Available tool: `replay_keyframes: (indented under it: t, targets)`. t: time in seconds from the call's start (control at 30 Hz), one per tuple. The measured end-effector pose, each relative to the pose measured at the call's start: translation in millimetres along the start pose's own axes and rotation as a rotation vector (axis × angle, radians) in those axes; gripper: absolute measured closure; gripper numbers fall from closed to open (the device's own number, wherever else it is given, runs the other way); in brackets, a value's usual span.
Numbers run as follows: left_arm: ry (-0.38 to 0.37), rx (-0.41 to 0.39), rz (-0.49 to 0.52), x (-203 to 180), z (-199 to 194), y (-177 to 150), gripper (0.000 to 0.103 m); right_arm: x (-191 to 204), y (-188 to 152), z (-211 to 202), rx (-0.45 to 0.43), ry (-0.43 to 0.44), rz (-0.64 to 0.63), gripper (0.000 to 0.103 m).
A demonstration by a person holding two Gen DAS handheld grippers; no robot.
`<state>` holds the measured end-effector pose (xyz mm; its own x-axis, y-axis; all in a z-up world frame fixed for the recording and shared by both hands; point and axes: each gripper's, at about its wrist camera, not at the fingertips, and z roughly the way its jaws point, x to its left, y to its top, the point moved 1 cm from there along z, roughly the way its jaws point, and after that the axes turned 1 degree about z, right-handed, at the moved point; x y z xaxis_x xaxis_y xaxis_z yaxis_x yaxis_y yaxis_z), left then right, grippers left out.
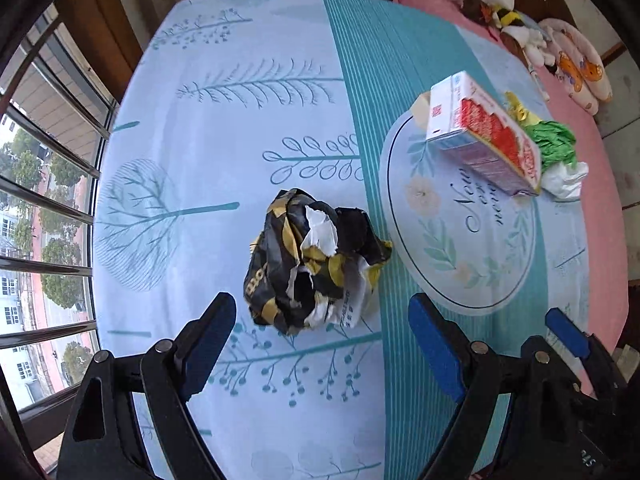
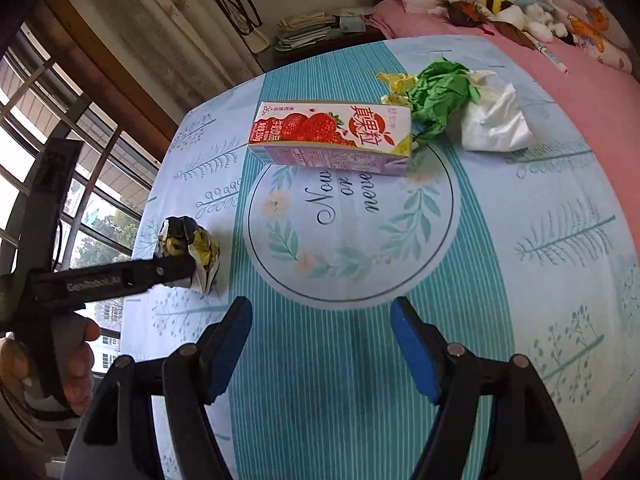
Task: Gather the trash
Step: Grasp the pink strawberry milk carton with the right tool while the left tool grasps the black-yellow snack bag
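A crumpled black and gold wrapper (image 1: 314,262) lies on the blue patterned tablecloth (image 1: 240,120), just ahead of my open left gripper (image 1: 320,344), between its spread fingers and not touched. It also shows in the right wrist view (image 2: 200,250), partly behind the left gripper's arm (image 2: 112,278). A strawberry milk carton (image 2: 332,136) lies on its side at the far rim of the printed circle. Behind it lie crumpled green paper (image 2: 438,94), yellow paper (image 2: 396,82) and white paper (image 2: 494,122). My right gripper (image 2: 320,348) is open and empty, short of the circle.
A pink bedspread (image 2: 580,80) with stuffed toys (image 2: 504,8) and a pillow lies beyond the table on the right. A barred window (image 1: 44,200) runs along the left. A curtain and stacked papers (image 2: 308,30) stand at the back.
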<state>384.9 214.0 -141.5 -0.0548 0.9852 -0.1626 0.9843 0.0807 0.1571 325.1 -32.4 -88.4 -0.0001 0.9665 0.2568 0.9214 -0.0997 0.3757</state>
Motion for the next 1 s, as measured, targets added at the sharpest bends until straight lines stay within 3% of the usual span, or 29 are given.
replay_keyframes:
  t: [0.17,0.23,0.47,0.5,0.67,1.0]
  targets:
    - [0.038,-0.018,0.012,-0.1,16.2,7.1,0.017,15.9,16.3,3.0,-0.029,-0.055,-0.100,0.031]
    - [0.045,-0.015,0.017,1.0,20.7,9.9,0.034,21.3,23.6,4.6,-0.043,-0.077,-0.150,0.031]
    - [0.025,-0.069,0.041,2.5,14.9,13.5,0.047,31.5,55.0,18.1,-0.086,-0.179,-0.323,0.031]
    - [0.023,-0.074,0.048,1.8,13.7,14.6,0.056,33.8,59.7,20.0,-0.094,-0.191,-0.351,0.031]
    - [0.021,-0.074,0.056,4.2,14.2,19.3,0.056,47.1,82.2,37.7,-0.102,-0.256,-0.551,0.031]
    - [-0.003,-0.071,0.057,8.2,15.1,21.7,0.056,59.7,103.4,84.4,0.029,-0.301,-0.809,0.026]
